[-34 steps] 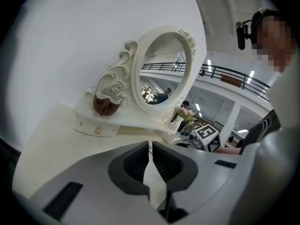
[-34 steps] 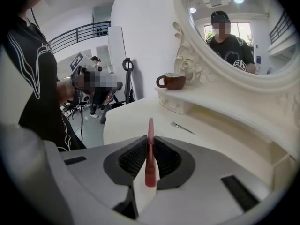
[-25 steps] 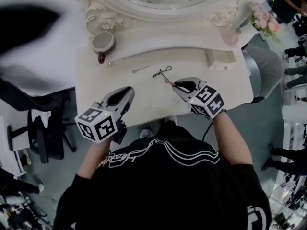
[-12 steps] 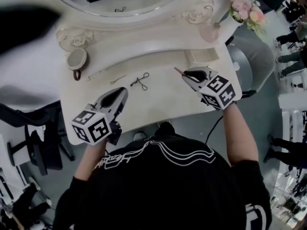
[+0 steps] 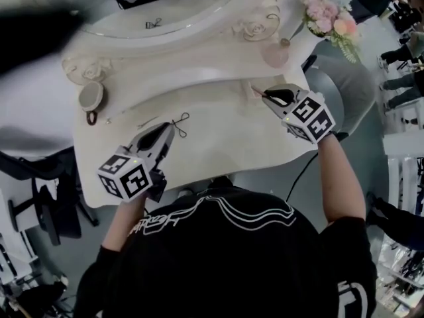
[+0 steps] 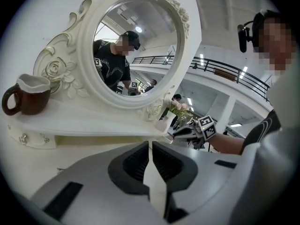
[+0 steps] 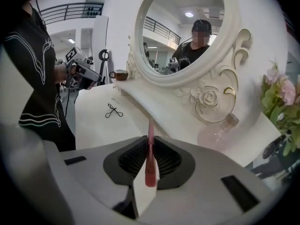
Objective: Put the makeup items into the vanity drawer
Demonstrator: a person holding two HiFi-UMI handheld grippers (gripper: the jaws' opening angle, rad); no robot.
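At the far left of the raised shelf [image 5: 199,61] under the oval mirror [image 5: 172,5] stands 1 brown mug [image 5: 91,97], upright, its handle turned toward the near side. Below the shelf, on the white bench [image 5: 218,144], a thin pale pin [image 5: 147,120] lies just left of a black eyelash curler [image 5: 179,121]; both rest flat and apart from each other.

The left gripper [image 5: 171,128] hangs over the near left part of the bench, pointing toward the far right, its tip just near of the eyelash curler and not touching it. Its fingers [image 6: 136,161] are drawn together to a narrow slit with nothing between them.

To the right, the right gripper [image 5: 266,93] is over the far right part of the bench, close under the shelf edge. Its 2 fingers are closed on a slim pink makeup stick [image 5: 256,89], which runs lengthwise between the pads and pokes out past the tips toward the far left. The drawer cannot be made out beneath this gripper.

Farther right on the shelf stands a round pink glass bottle [image 5: 274,55], and beyond it, at the far right corner, a bunch of pink flowers [image 5: 324,15].
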